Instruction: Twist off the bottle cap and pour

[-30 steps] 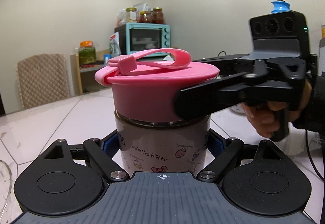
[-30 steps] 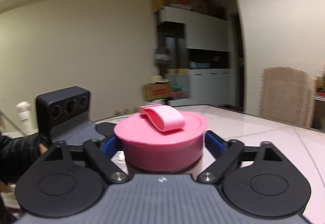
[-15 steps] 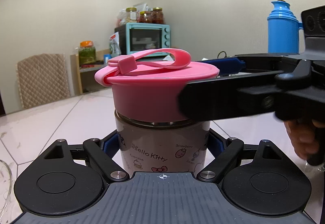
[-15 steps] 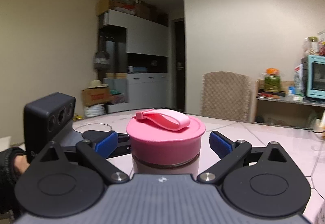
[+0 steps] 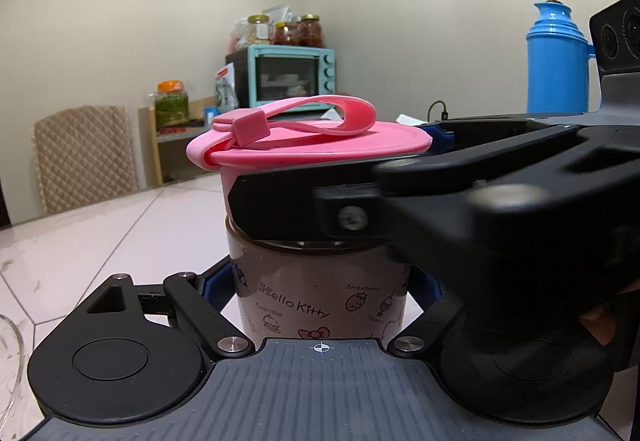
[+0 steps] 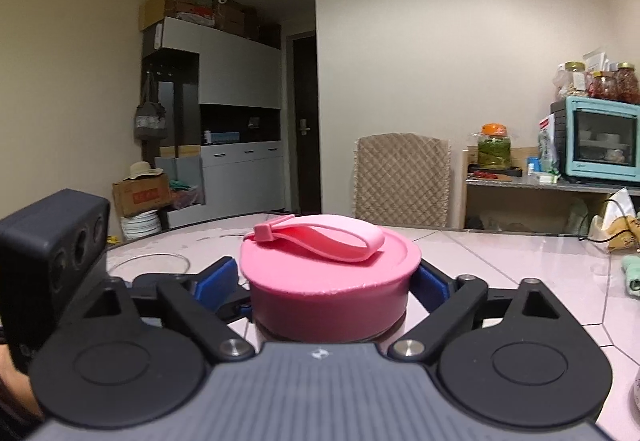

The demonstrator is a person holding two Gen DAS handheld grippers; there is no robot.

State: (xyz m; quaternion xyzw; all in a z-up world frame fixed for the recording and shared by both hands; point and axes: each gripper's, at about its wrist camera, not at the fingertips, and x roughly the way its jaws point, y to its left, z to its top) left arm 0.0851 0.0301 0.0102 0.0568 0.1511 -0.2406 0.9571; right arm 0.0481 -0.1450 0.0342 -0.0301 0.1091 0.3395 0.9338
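Note:
A Hello Kitty bottle [image 5: 320,297] with a wide pink cap [image 5: 308,149] and a pink strap loop stands on the white table. My left gripper [image 5: 320,281] is shut on the bottle's body below the cap. My right gripper [image 6: 326,281] has its blue pads against both sides of the pink cap [image 6: 332,281]; it is shut on the cap. In the left wrist view the right gripper's black finger crosses in front of the cap from the right.
A clear glass bowl [image 6: 148,263] sits on the table to the left, its rim also at the left wrist view's lower left corner [image 5: 8,361]. A blue thermos [image 5: 558,61] stands at the right. A chair [image 6: 402,177], shelf and teal oven [image 6: 600,141] are behind the table.
My right gripper swung around the bottle, opened about half a second ago, and now has closed on the cap again from a new angle. The left gripper and bottle stayed still.

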